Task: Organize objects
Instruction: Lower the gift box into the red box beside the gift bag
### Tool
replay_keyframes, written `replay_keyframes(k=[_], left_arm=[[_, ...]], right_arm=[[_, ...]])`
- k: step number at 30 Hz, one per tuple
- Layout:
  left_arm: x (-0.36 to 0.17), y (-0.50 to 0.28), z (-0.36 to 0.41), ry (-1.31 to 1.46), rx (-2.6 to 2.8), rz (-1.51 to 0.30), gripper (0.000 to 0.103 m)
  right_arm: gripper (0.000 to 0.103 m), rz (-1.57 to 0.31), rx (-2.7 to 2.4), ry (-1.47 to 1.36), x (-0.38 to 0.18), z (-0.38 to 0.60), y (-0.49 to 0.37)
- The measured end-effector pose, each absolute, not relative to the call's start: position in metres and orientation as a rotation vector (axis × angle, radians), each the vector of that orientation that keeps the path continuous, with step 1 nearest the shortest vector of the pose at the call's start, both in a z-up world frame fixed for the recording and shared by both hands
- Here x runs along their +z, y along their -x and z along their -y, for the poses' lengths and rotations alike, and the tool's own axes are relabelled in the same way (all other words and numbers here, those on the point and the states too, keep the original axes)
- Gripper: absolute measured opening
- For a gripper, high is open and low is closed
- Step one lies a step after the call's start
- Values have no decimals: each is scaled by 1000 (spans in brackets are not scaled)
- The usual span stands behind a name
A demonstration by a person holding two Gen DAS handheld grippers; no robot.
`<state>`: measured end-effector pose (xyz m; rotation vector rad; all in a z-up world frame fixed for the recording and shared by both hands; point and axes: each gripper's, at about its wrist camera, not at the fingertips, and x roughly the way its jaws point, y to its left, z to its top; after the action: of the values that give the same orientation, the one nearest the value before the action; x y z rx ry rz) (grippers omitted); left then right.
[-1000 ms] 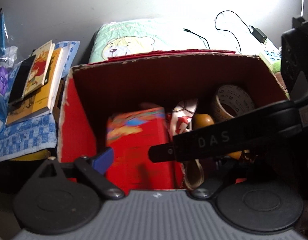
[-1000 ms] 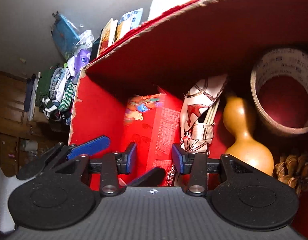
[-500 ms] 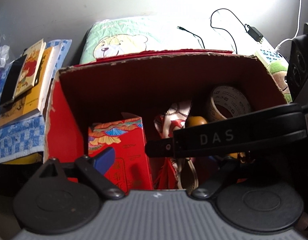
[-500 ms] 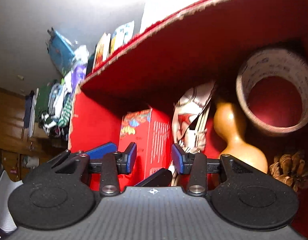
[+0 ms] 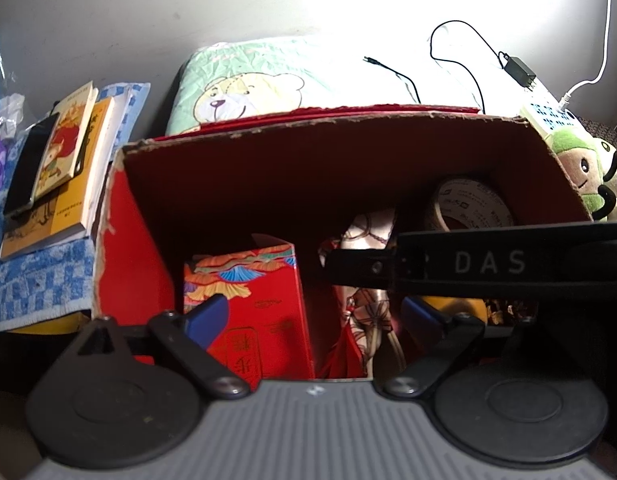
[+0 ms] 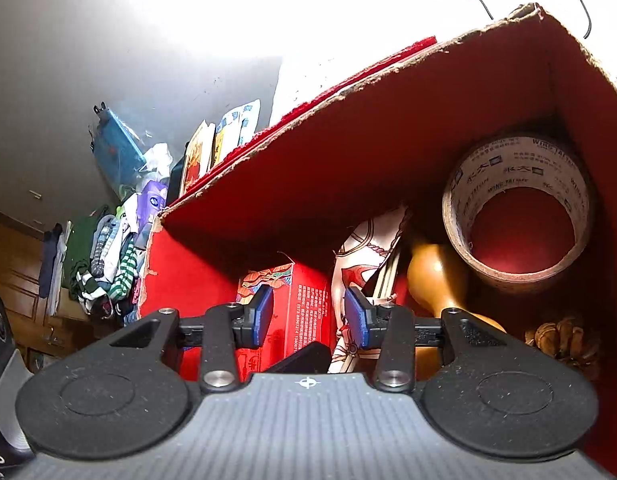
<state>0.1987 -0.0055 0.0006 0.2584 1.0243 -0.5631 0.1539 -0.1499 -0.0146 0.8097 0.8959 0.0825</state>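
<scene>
An open red cardboard box [image 5: 308, 184] [image 6: 348, 160] holds a small red patterned carton [image 5: 268, 300] [image 6: 304, 312], a folded patterned cloth item [image 5: 368, 232] [image 6: 360, 256], a tan gourd [image 6: 432, 276], a roll of printed tape [image 5: 468, 204] [image 6: 508, 168] and a pine cone [image 6: 560, 340]. My left gripper [image 5: 314, 318] hangs over the box's near side, open wide, with nothing held. My right gripper [image 6: 310, 316] is open with a narrower gap and also grips nothing. Its black body [image 5: 488, 262] crosses the left wrist view over the box's right half.
Left of the box, stacked books [image 5: 64, 152] lie on a blue checked cloth [image 5: 36, 280]. Behind it are a bear-print pillow [image 5: 248, 92], cables and a power strip [image 5: 548, 112]. A green plush toy [image 5: 584, 172] sits at the right. Clothes [image 6: 104, 264] are piled far left.
Both grippers have drawn back and up from the box, so its contents look smaller and lower. The left view has shifted, with the box further right. Neither gripper's opening changed.
</scene>
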Motion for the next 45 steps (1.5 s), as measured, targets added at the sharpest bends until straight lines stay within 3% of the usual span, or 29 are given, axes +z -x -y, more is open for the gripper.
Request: replay_keyframes(k=[35,45], left_arm=[[-14,-192,12,-282,-490,-1004,92],[-15,-192,11,-288,-483,-1003,92]], right_arm=[[43,-830,71,-741,-11,145,-154],[39,-833,84,-698,-11,142,-156]])
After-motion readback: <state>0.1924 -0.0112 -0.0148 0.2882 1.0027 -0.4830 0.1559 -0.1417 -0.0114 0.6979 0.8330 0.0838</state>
